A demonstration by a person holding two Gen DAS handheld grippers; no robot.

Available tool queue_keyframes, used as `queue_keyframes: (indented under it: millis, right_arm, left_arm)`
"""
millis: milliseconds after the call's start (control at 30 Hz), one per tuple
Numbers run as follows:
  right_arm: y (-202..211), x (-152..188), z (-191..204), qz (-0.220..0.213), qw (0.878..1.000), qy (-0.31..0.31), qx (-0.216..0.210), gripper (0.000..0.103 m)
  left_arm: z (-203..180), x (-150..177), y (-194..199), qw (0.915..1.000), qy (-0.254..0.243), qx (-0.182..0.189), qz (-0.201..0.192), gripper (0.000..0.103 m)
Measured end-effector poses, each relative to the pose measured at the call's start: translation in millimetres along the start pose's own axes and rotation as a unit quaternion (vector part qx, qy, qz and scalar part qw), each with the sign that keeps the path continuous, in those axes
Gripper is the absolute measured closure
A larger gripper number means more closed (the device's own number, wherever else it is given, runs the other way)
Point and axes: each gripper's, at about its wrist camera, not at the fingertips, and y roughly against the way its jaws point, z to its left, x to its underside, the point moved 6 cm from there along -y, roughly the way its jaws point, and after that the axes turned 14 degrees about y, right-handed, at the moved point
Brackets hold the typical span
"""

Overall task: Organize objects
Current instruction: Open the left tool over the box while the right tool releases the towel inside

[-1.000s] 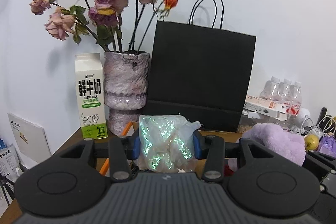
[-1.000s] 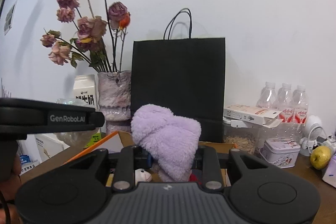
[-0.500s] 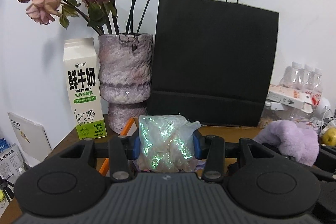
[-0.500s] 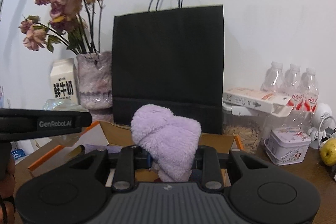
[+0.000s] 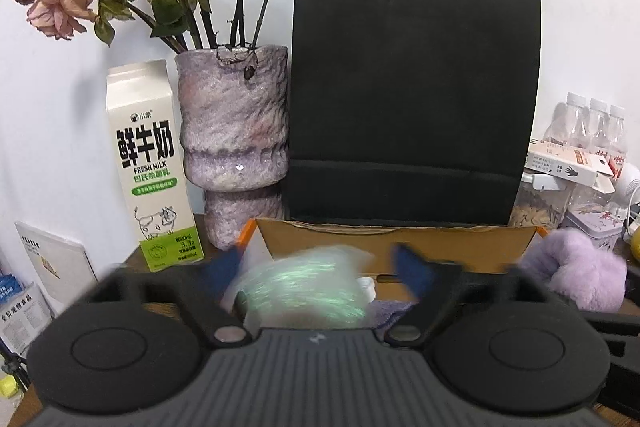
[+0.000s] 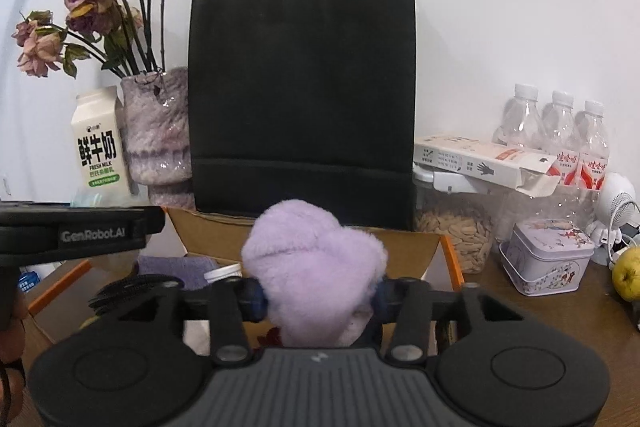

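Observation:
My left gripper (image 5: 320,267) has its jaws spread wide and blurred. The iridescent plastic packet (image 5: 300,287) lies loose between them, blurred, over the open cardboard box (image 5: 400,239). My right gripper (image 6: 318,297) is shut on a fluffy lilac plush (image 6: 316,263) and holds it above the same box (image 6: 400,247). The plush also shows at the right of the left wrist view (image 5: 576,271). Inside the box I see a purple cloth (image 6: 176,267) and a white lid (image 6: 224,271).
A black paper bag (image 6: 304,99) stands behind the box. A vase of dried roses (image 5: 232,147) and a milk carton (image 5: 150,167) stand left of it. On the right are a jar of seeds (image 6: 452,239), a tin (image 6: 544,255), water bottles (image 6: 560,131) and a pear (image 6: 628,273).
My left gripper has opened and let go of the iridescent packet, which drops lower. Both grippers have moved forward toward the box. The right gripper still holds the plush.

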Motion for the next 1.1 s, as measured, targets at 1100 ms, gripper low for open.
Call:
queue_keyframes:
  millis: [1100]
  right_arm:
    - [59.6, 2.7, 16.1, -0.009, 1.000, 0.025, 0.007, 0.000]
  left_arm:
    - [15.6, 0.6, 62.1, 0.9998, -0.009, 0.011, -0.014, 0.000]
